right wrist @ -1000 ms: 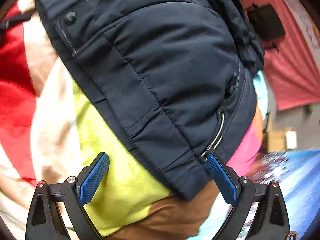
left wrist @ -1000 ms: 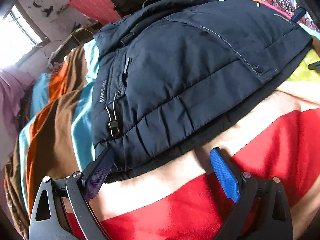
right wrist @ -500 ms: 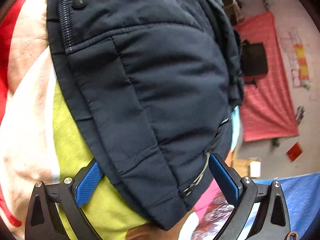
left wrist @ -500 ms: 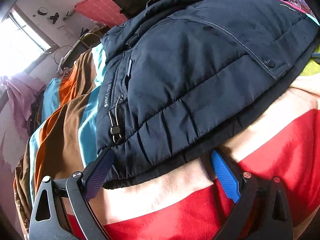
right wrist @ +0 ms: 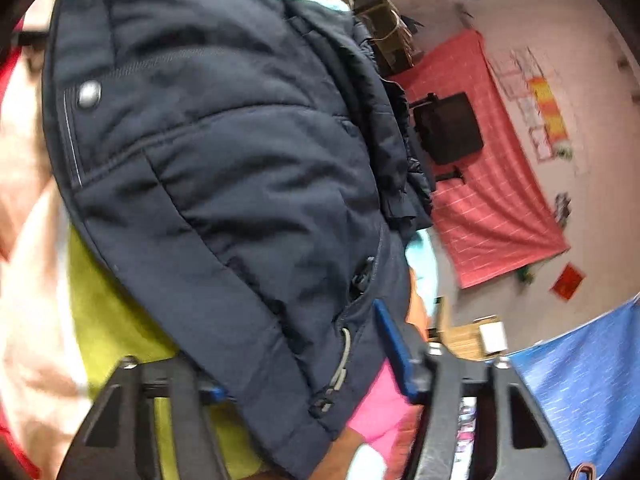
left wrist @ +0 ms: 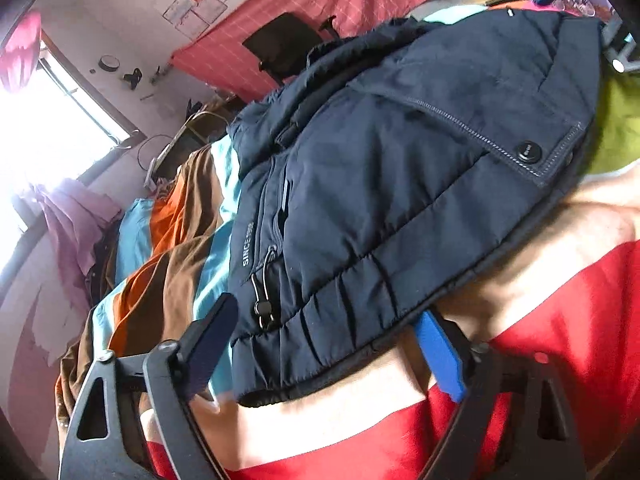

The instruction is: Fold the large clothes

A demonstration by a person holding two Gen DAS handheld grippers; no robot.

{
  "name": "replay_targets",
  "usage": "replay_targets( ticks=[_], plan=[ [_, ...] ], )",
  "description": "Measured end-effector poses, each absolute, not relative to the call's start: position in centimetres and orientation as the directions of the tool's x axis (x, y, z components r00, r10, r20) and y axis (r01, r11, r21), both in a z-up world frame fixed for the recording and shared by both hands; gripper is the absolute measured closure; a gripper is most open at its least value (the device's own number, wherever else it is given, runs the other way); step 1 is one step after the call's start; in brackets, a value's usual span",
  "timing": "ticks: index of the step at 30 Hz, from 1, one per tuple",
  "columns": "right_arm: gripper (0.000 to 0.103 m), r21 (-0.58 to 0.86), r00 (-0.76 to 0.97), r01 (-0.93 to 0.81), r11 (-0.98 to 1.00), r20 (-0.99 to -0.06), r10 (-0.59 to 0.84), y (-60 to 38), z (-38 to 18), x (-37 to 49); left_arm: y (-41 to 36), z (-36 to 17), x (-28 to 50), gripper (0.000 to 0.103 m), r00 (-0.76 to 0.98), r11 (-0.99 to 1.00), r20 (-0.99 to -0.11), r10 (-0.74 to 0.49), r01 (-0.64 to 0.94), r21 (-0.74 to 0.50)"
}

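Both grippers have slid in under the navy puffer jacket (left wrist: 392, 184) hem. The left gripper (left wrist: 326, 350) stands wide, hem corner between its fingers; the right gripper (right wrist: 304, 368) likewise straddles the other corner above the striped blanket (left wrist: 560, 320).

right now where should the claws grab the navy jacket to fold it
Take the navy jacket by its gathered bottom hem, one corner per claw, sliding in low from the near edge of the striped blanket. The hem is the nearest, thickest free edge, and both the left claw and right claw already straddle it, open.
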State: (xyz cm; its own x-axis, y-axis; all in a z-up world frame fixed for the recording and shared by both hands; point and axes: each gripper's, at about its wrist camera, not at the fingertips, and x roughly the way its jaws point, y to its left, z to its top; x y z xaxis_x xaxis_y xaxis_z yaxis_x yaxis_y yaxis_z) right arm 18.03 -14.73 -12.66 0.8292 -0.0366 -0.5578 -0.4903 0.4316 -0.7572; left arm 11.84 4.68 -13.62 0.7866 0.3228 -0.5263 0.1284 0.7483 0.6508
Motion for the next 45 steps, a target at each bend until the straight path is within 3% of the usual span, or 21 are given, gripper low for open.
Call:
replay_targets(
  ticks=[4,6,10,14,19,26,36,43,45],
  plan=[
    [0.080,-0.679,0.811,-0.513,0.525,-0.583,0.037,-15.0,-10.9,17.1,4.3,-13.5,11.5,0.025,0.789,0.751,-0.523,0.323,0.122,0.649],
    [0.082,-0.647,0.820,-0.500,0.575,-0.568,0.073,-15.3,-10.0,16.7,4.1,-13.7,11.4,0.031,0.787,0.746,-0.519,0.333,0.117,0.655],
    [0.084,-0.602,0.852,-0.445,0.663,-0.512,0.107,-15.4,-8.4,16.0,4.1,-14.3,11.9,0.078,0.765,0.748,-0.551,0.335,0.139,0.648],
    [0.084,-0.588,0.863,-0.426,0.687,-0.493,0.113,-15.5,-7.5,16.8,4.8,-13.1,12.2,0.090,0.763,0.794,-0.574,0.298,0.136,0.593],
    [0.089,-0.573,0.866,-0.425,0.701,-0.482,0.131,-15.8,-7.2,17.0,5.1,-9.3,12.5,0.097,0.802,0.850,-0.543,0.249,0.088,0.519],
    [0.092,-0.464,0.868,-0.408,0.787,-0.465,0.175,-17.3,-5.6,18.2,5.0,-2.3,15.7,0.098,0.826,0.896,-0.527,0.200,0.063,0.440],
    [0.094,-0.303,0.871,-0.404,0.863,-0.415,0.262,-18.1,1.2,24.1,3.7,9.3,25.5,0.098,0.836,0.869,-0.512,0.198,0.092,0.486],
    [0.094,-0.196,0.828,-0.431,0.881,-0.475,0.299,-18.5,7.5,34.1,5.1,11.2,35.2,0.099,0.881,0.882,-0.438,0.182,0.051,0.469],
    [0.094,-0.225,0.835,-0.421,0.879,-0.475,0.278,-17.6,8.1,37.3,5.9,10.7,38.0,0.099,0.887,0.890,-0.424,0.182,0.035,0.455]
  ],
)
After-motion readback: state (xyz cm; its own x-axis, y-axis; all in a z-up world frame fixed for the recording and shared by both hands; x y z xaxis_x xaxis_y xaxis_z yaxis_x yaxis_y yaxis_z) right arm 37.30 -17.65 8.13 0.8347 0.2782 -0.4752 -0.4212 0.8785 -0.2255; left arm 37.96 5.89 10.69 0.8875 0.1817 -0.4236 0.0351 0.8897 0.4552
